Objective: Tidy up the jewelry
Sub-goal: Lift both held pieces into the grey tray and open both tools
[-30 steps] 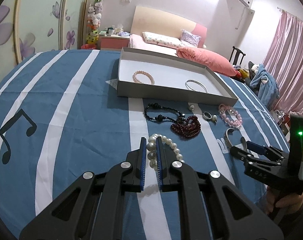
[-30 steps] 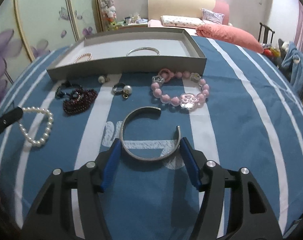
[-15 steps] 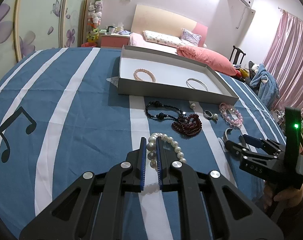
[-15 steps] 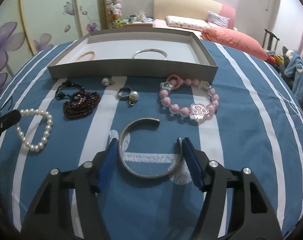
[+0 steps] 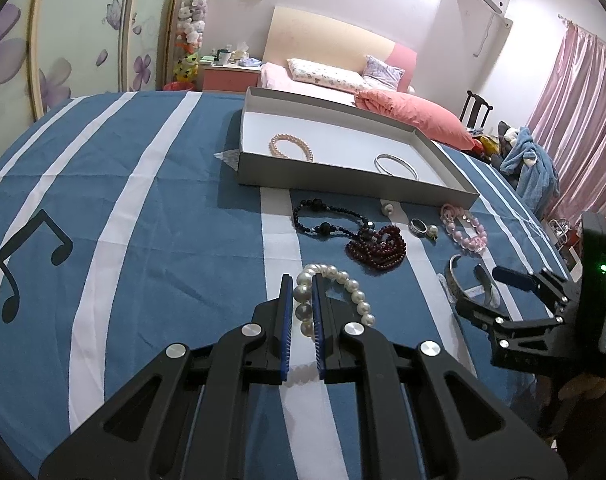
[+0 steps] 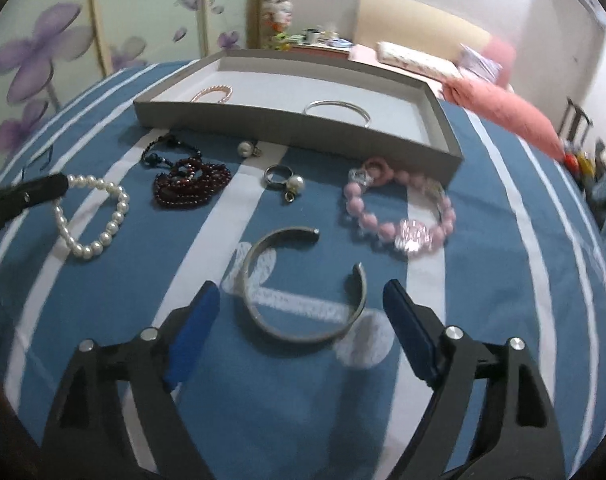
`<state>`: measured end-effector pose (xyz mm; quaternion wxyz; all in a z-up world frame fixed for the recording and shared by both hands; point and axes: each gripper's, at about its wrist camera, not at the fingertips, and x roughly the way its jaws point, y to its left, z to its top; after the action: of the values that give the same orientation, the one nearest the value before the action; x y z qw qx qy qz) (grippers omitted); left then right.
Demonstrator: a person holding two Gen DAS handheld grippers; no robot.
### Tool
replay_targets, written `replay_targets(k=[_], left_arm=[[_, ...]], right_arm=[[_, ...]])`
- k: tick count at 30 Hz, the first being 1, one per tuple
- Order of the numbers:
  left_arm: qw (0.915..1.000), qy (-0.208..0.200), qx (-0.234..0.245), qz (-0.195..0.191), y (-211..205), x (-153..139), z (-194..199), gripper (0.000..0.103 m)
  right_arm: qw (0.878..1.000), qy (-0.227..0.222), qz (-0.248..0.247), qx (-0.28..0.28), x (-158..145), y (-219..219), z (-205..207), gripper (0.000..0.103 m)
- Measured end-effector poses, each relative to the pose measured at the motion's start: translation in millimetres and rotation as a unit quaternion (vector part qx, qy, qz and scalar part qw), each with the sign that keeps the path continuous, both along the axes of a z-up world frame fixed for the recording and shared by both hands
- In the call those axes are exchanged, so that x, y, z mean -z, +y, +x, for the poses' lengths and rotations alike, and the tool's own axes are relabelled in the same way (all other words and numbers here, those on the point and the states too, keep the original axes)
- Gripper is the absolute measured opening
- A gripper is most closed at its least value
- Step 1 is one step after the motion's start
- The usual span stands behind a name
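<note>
The left wrist view shows the left gripper [image 5: 302,312] low in the centre of the frame, its jaws pinching the near side of the white pearl bracelet [image 5: 335,296] on the blue-and-white striped cloth [image 5: 143,240] — a grip the right wrist view barely gives, since there only a black jaw tip enters at the left edge, touching the pearls [image 6: 91,216]. The right wrist view, somewhat blurred, shows the right gripper [image 6: 301,308] with its jaws opening, spread wide to either side of the open silver cuff [image 6: 303,284], the blue pads clear of the metal; the cuff lies flat on the cloth in the lower centre of the frame. From the left wrist view the same gripper [image 5: 491,288] appears at the right edge, the cuff [image 5: 455,280] partly hidden behind it. Both views show the grey tray [image 5: 343,178] in the upper middle, holding a pink bead bracelet [image 5: 291,148] and a thin silver bangle [image 5: 395,164]. In front of the tray lie a black bead strand [image 5: 327,224], a dark red bead bracelet [image 6: 191,184], a ring with a pearl [image 6: 283,178] and a chunky pink bracelet [image 6: 403,208] — the last far plainer in the right wrist view.
</note>
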<state>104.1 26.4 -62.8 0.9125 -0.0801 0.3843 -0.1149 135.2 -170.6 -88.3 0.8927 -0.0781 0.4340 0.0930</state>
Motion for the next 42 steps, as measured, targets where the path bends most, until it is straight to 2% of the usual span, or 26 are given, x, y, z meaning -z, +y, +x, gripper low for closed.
replay_targets(k=[4, 6, 7, 13, 21, 25, 33, 42], left_arm=[[1.0000, -0.001, 0.001, -0.001, -0.5, -0.2, -0.5, 0.010], [1.0000, -0.004, 0.000, -0.004, 0.3, -1.5, -1.7, 0.010], [1.0000, -0.005, 0.000, -0.005, 0.5, -2.1, -2.2, 0.010], [0.9995, -0.026, 0.007, -0.019, 3.7, -10.3, -9.3, 0.010], [0.9976, -0.058, 0.009, -0.038, 1.8, -24.5, -16.3, 0.010], [0.9967, -0.072, 0.006, -0.038, -2.5, -28.6, -19.9, 0.010], [0.9931, -0.113, -0.015, -0.024, -9.6, -42.4, -28.4, 0.010], [0.9863, -0.161, -0.035, 0.006, -20.2, -58.3, -32.3, 0.010]], right_arm=[[0.999, 0.003, -0.001, 0.032, 4.6, 3.7, -2.3, 0.082], [0.999, 0.006, 0.010, 0.038, 5.4, 3.7, 0.8, 0.066], [0.999, 0.008, 0.025, 0.043, 4.1, 1.3, 2.6, 0.062], [0.998, 0.012, 0.033, 0.057, 3.0, -4.7, 2.6, 0.062], [0.991, -0.012, 0.111, 0.075, -13.0, -20.8, -12.1, 0.062], [0.987, -0.035, 0.133, 0.078, -22.4, -22.1, -18.2, 0.062], [0.983, -0.096, 0.129, 0.085, -37.5, -18.4, -29.0, 0.062], [0.969, -0.214, 0.088, 0.083, -71.0, -7.6, -44.7, 0.062]])
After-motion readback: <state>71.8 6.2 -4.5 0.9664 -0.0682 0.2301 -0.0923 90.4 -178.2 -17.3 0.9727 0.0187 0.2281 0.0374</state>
